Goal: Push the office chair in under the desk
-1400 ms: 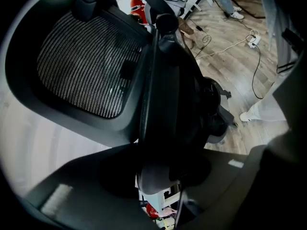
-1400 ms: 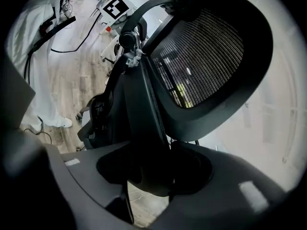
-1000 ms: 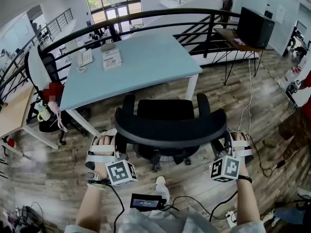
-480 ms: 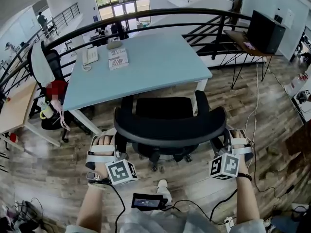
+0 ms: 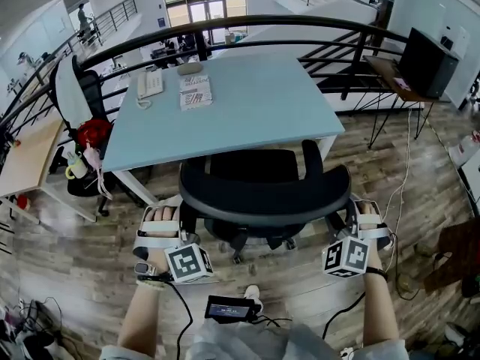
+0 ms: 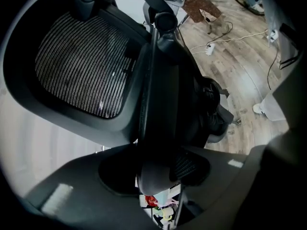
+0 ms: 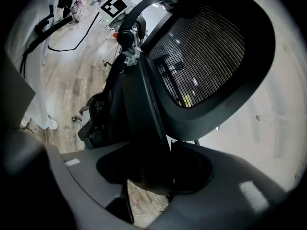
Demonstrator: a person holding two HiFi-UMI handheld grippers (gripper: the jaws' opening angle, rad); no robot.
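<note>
The black office chair (image 5: 262,195) stands with its back toward me, and the front of its seat is tucked under the near edge of the light blue desk (image 5: 247,107). My left gripper (image 5: 180,223) is shut on the left edge of the backrest, my right gripper (image 5: 346,220) on the right edge. In the left gripper view the mesh backrest (image 6: 81,66) fills the picture, and its black frame is clamped at the left gripper (image 6: 158,174). The right gripper view shows the same mesh (image 7: 206,56), with the frame held in the right gripper (image 7: 153,169).
A phone (image 5: 148,85) and a booklet (image 5: 196,92) lie on the desk. Another chair (image 5: 75,88) and a wooden table (image 5: 26,160) stand at the left. A black railing (image 5: 247,27) runs behind the desk. Cables (image 5: 397,201) trail over the wood floor at the right.
The chair has rolled forward toward the desk with both grippers on its backrest. More of the seat now lies under the desk's edge.
</note>
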